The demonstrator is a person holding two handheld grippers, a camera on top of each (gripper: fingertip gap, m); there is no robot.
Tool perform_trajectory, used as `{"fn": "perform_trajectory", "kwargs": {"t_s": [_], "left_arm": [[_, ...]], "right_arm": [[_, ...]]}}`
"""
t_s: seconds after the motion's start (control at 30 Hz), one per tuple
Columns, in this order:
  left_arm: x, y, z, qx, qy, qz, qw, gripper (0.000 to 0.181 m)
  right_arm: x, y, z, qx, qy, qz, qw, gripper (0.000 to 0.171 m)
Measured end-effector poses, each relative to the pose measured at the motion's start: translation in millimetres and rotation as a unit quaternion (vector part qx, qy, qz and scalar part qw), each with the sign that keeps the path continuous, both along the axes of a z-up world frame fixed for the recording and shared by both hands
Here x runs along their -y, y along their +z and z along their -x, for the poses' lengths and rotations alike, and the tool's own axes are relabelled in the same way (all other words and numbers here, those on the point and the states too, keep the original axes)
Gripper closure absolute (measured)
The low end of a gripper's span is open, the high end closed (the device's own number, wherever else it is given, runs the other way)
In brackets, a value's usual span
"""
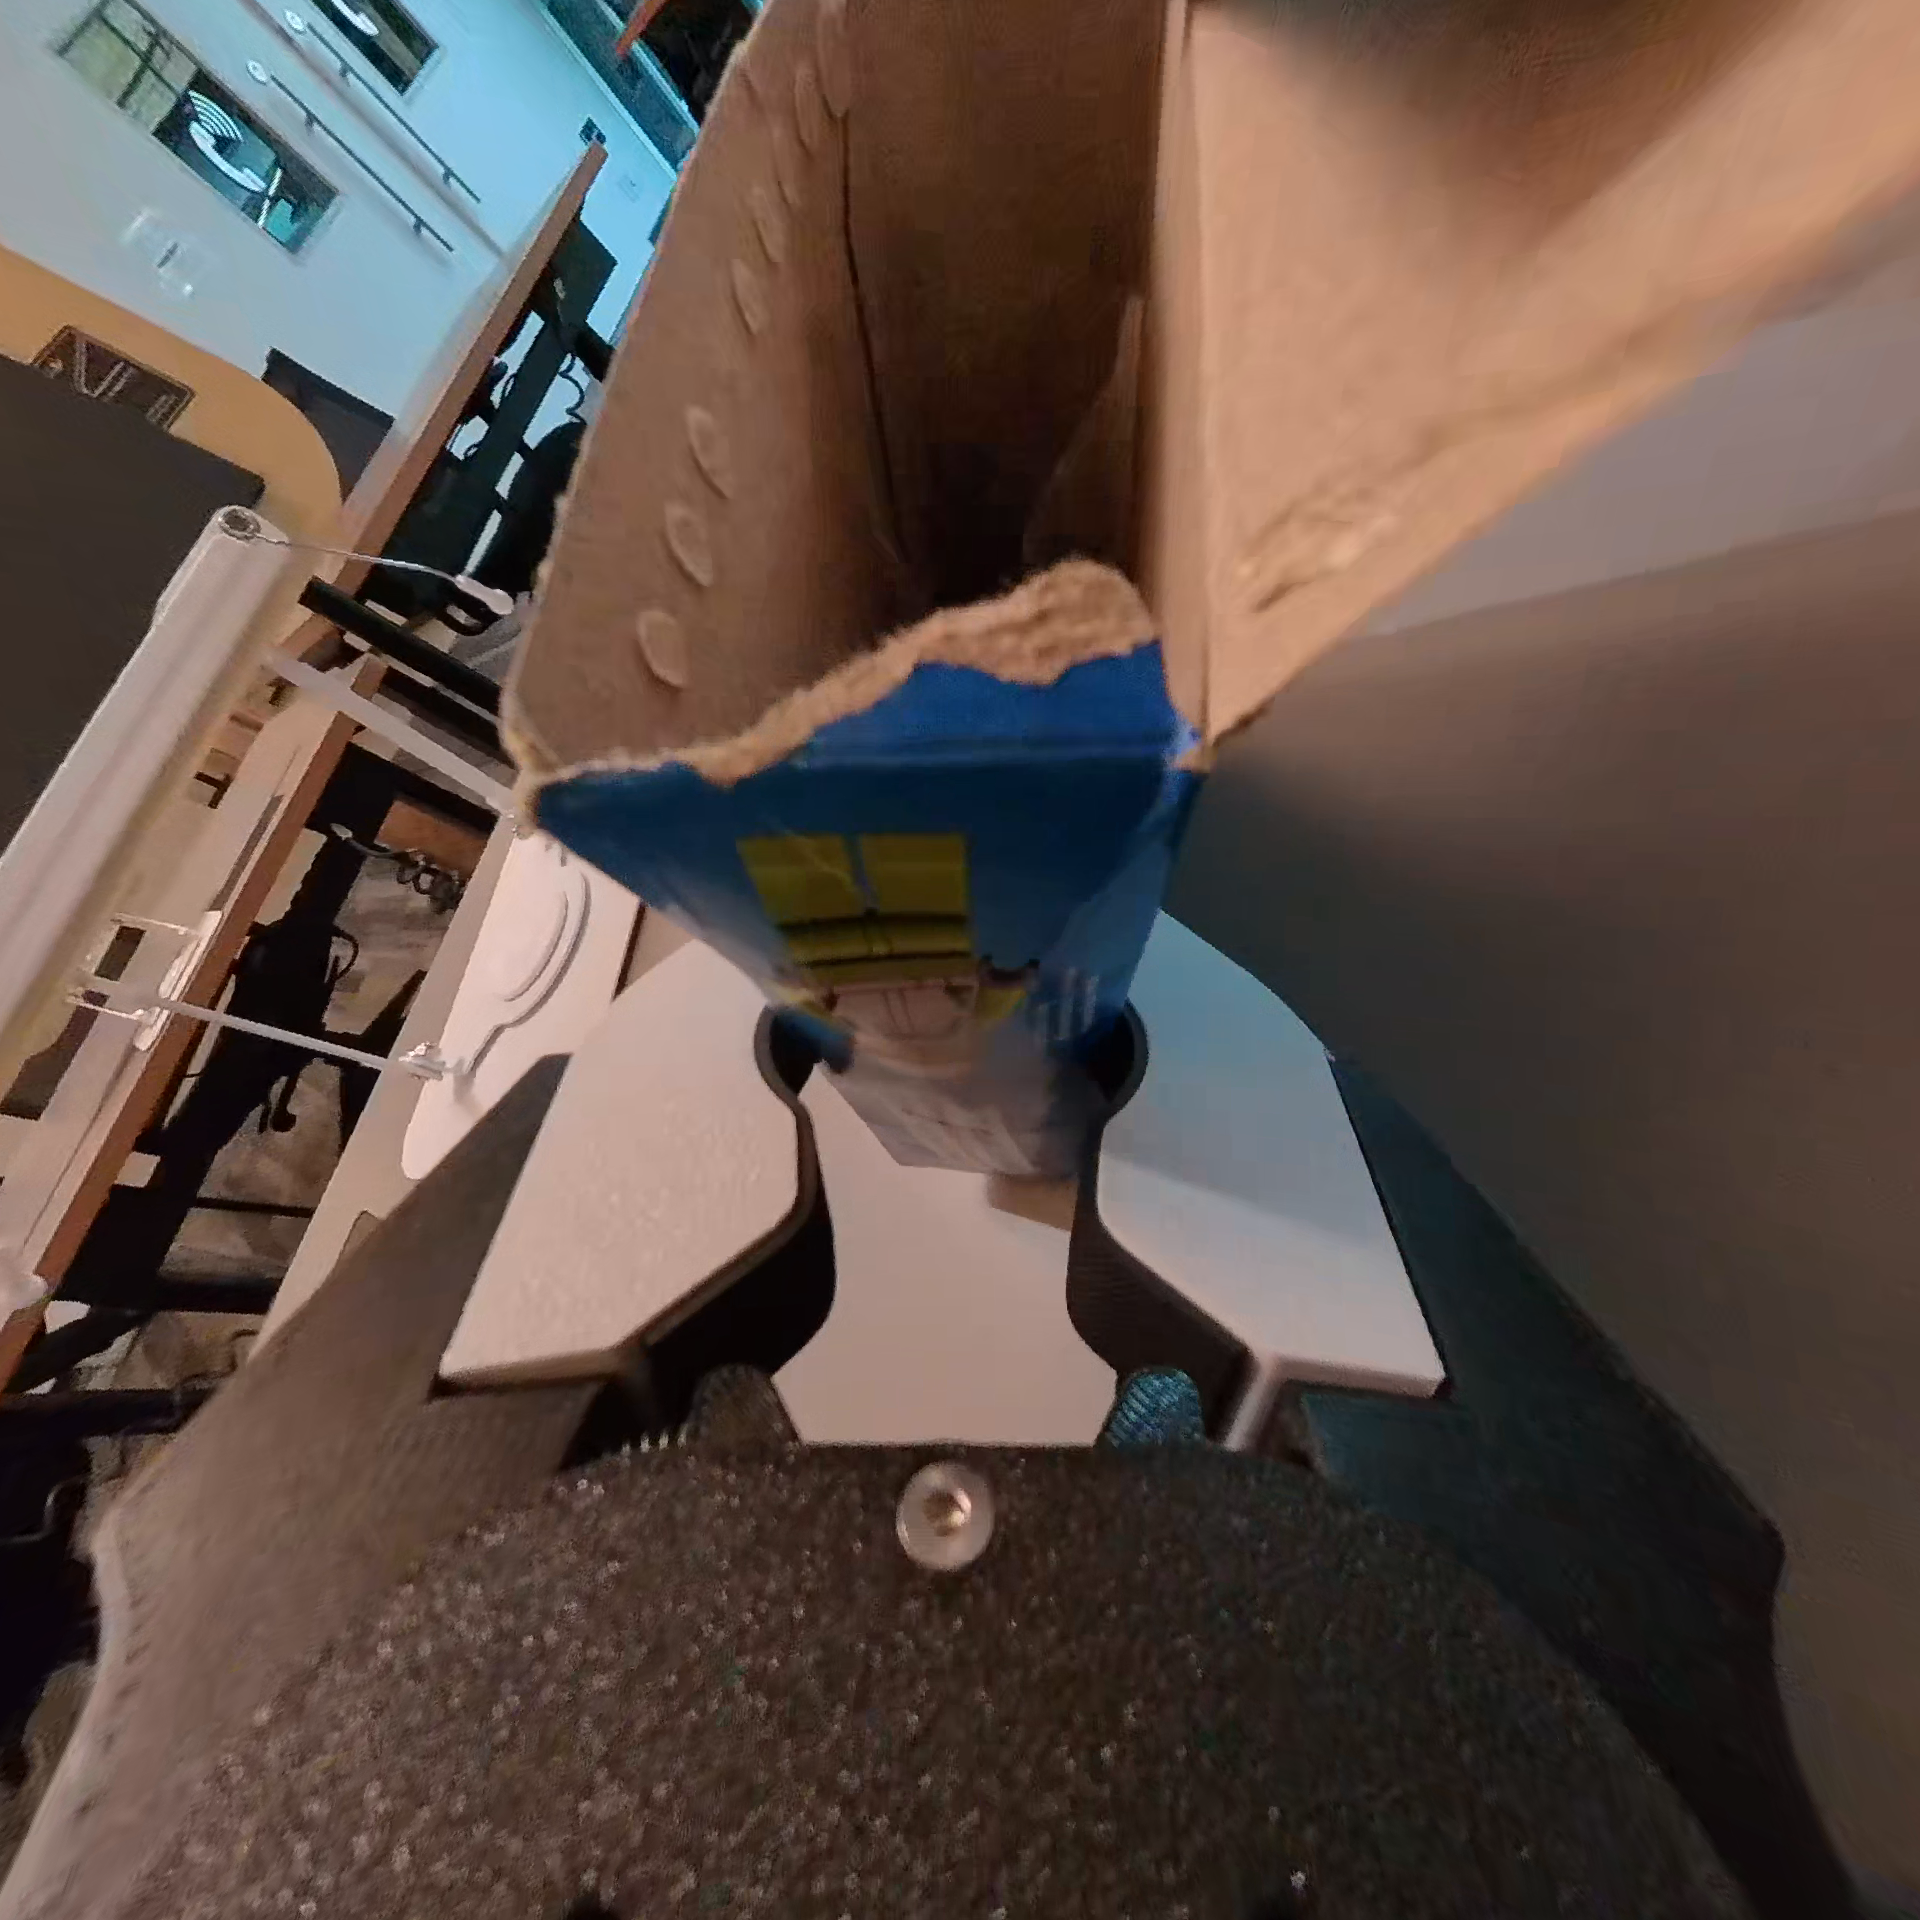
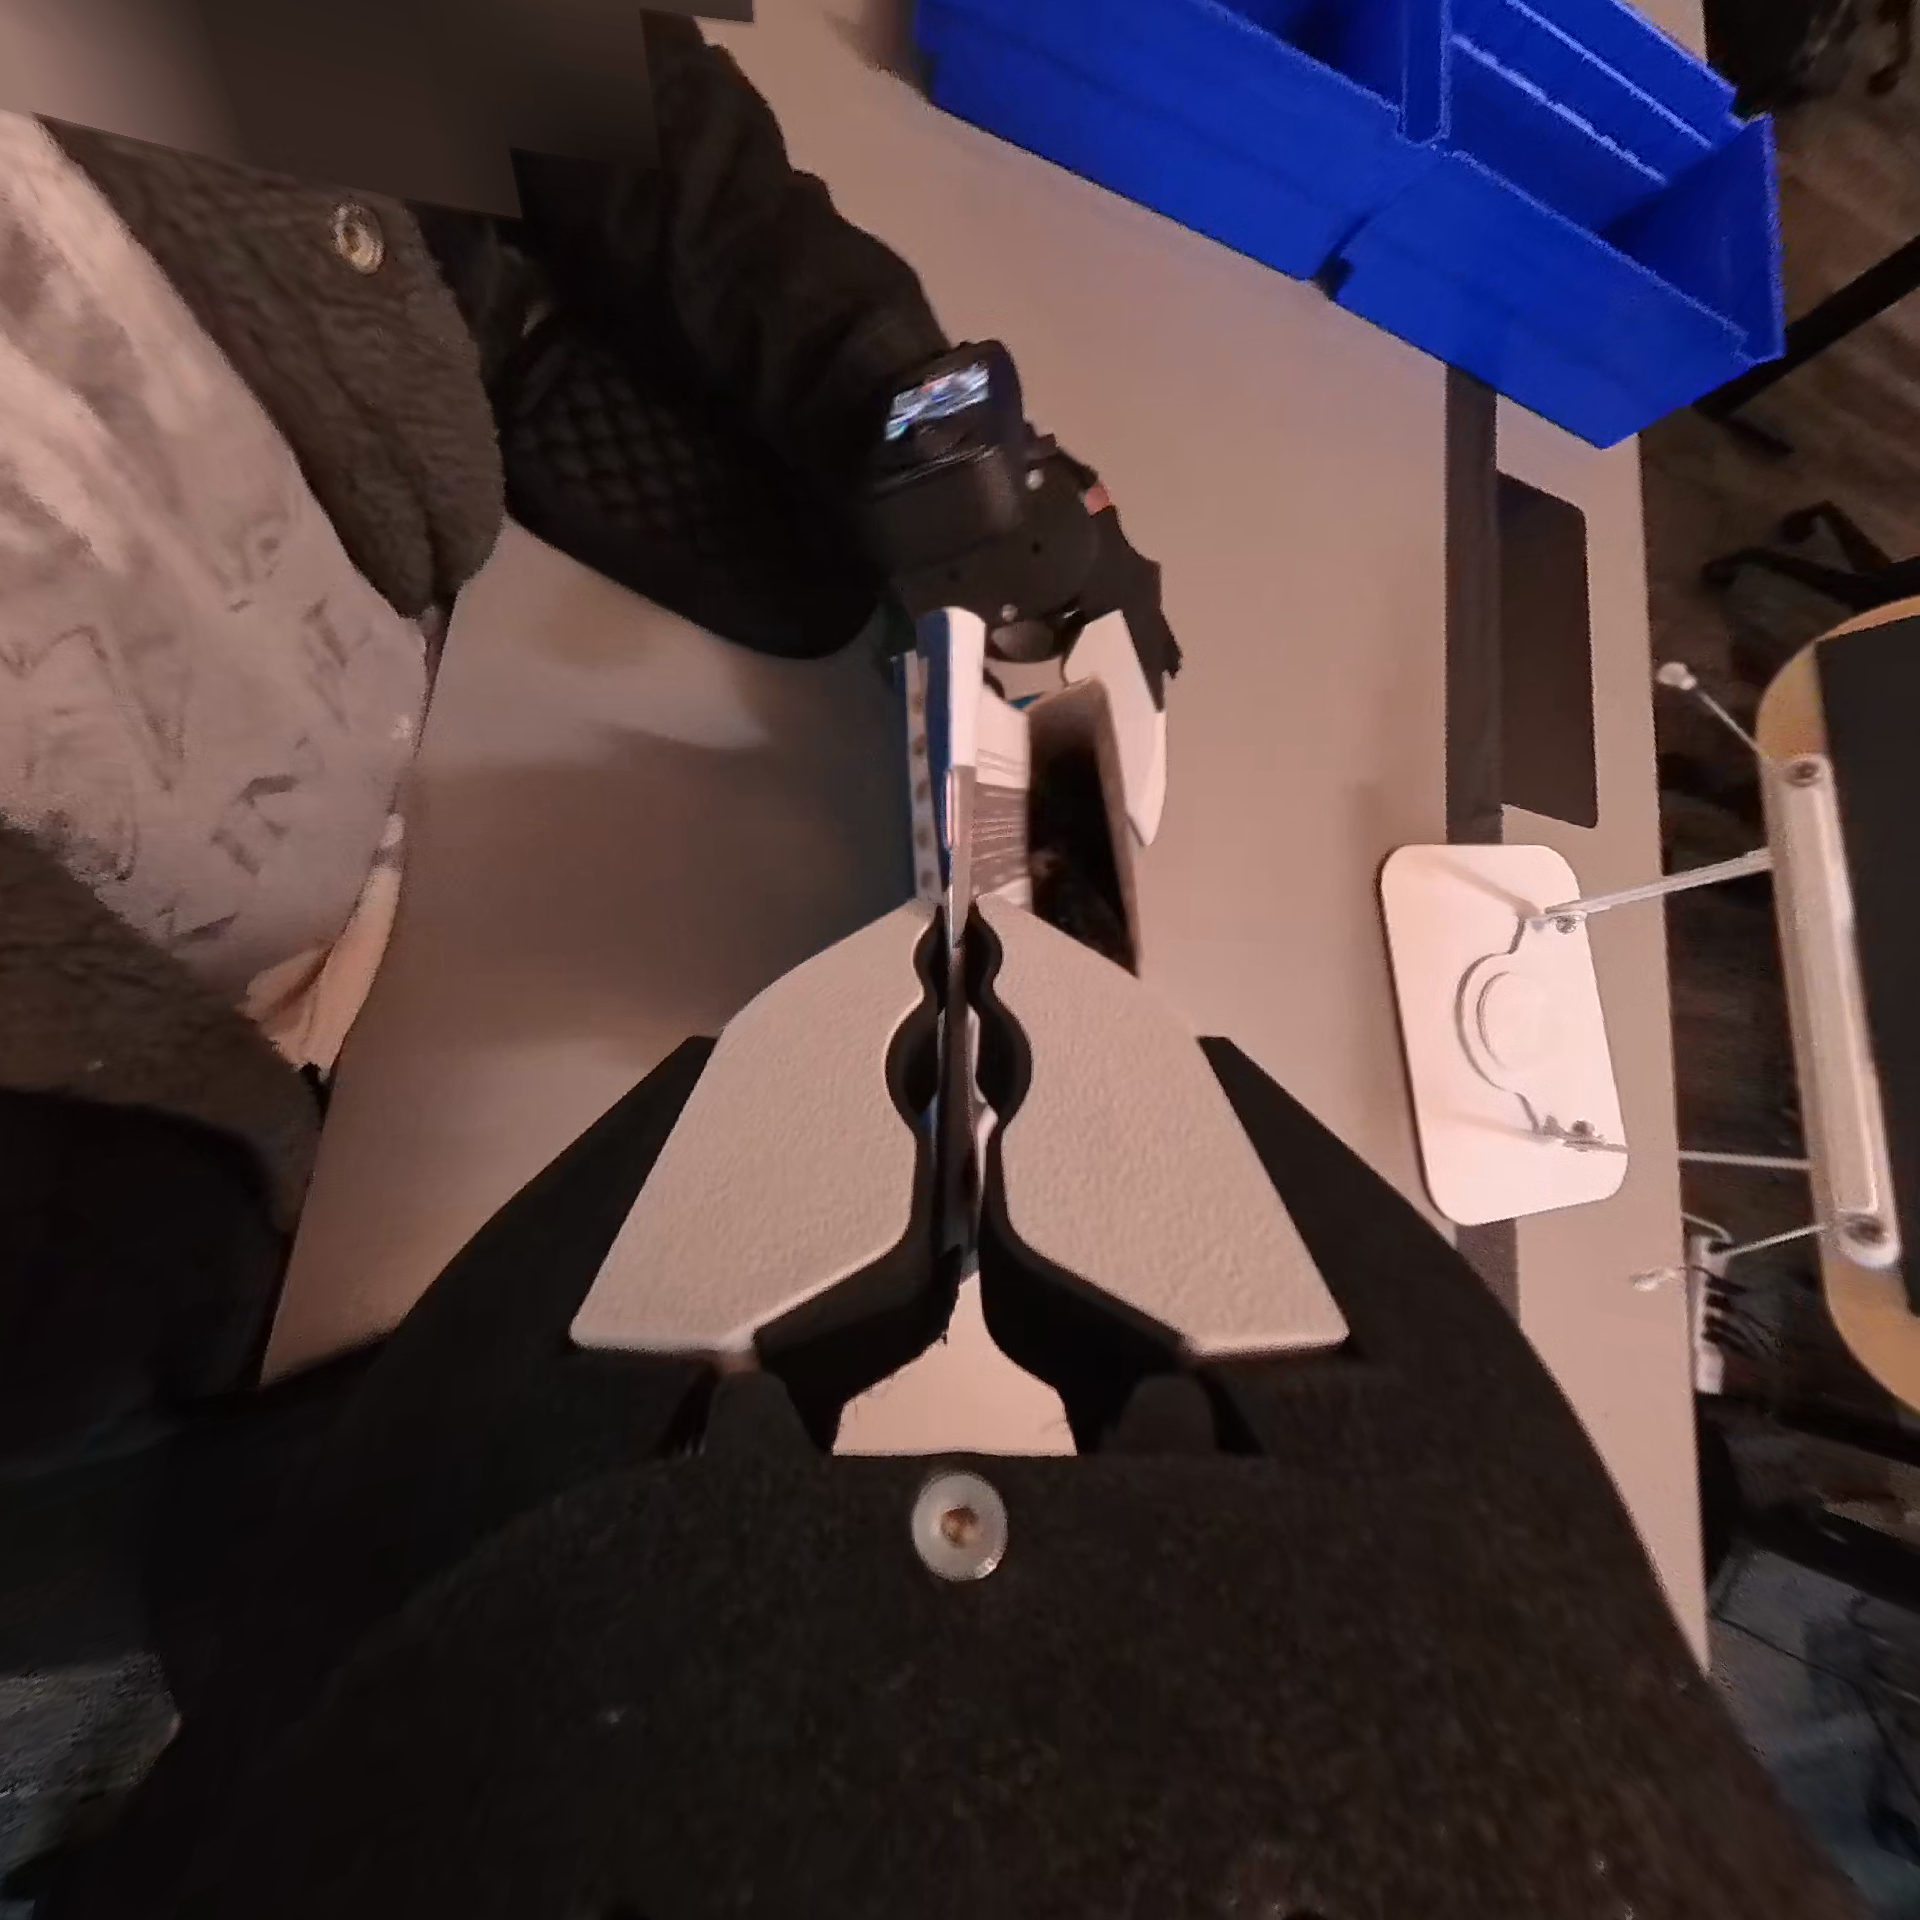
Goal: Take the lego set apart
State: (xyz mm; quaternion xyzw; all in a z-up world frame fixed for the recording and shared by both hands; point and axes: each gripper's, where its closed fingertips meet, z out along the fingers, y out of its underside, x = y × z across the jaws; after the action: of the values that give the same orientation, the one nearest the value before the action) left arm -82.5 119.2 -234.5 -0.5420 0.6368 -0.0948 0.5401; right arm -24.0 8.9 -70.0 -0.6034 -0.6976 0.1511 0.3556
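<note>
A torn blue cardboard lego box (image 1: pixel 935 883) fills the left wrist view, its open brown inside facing the camera; no bricks show in it. My left gripper (image 1: pixel 945 1081) is shut on the box's blue end, held above the table. In the right wrist view the same box (image 2: pixel 997 800) is seen edge-on, with the left gripper (image 2: pixel 1049 810) holding its far end. My right gripper (image 2: pixel 958 925) is shut on a thin flap of the box's near edge. The box's dark inside is open toward the right.
Blue storage bins (image 2: pixel 1455 208) stand at the far edge of the grey table (image 2: pixel 1278 582). A white base plate (image 2: pixel 1496 1029) with thin rods sits at the right edge. A person's dark sleeve (image 2: pixel 675 416) and torso are on the left. There is about 20 cm between the tips of the two grippers.
</note>
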Motion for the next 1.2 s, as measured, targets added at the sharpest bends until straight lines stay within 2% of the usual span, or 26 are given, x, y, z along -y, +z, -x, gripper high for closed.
{"fn": "perform_trajectory", "kwargs": {"t_s": [0.17,0.4,0.53,0.7,0.83,0.97,1.2], "left_arm": [[4.2,-1.5,-1.8,-0.007,-0.004,-0.011,1.000,0.129],[7.4,-2.7,-3.3,-0.012,-0.012,-0.007,1.000,0.128],[9.1,-3.0,-3.7,-0.008,-0.018,-0.005,1.000,0.127],[11.9,-2.2,-4.1,0.018,-0.033,0.033,0.999,0.126],[10.8,-1.2,-2.7,0.033,-0.038,0.060,0.997,0.125],[9.8,0.5,-2.0,0.048,-0.042,0.087,0.994,0.126],[9.0,1.7,-1.0,0.058,-0.041,0.099,0.993,0.126]], "right_arm": [[15.3,-14.6,-5.9,0.004,-0.016,0.011,1.000,0.170],[-18.7,-9.3,9.8,0.021,-0.030,0.038,0.999,0.170],[-29.9,11.4,30.6,-0.020,0.018,0.044,0.999,0.170],[-27.9,29.7,43.3,-0.114,0.088,0.028,0.989,0.170],[-36.5,27.5,36.1,-0.169,0.091,0.008,0.981,0.170],[-41.8,21.1,32.5,-0.213,0.094,0.030,0.972,0.170],[-62.5,4.8,31.1,-0.224,0.084,0.017,0.971,0.170]]}}
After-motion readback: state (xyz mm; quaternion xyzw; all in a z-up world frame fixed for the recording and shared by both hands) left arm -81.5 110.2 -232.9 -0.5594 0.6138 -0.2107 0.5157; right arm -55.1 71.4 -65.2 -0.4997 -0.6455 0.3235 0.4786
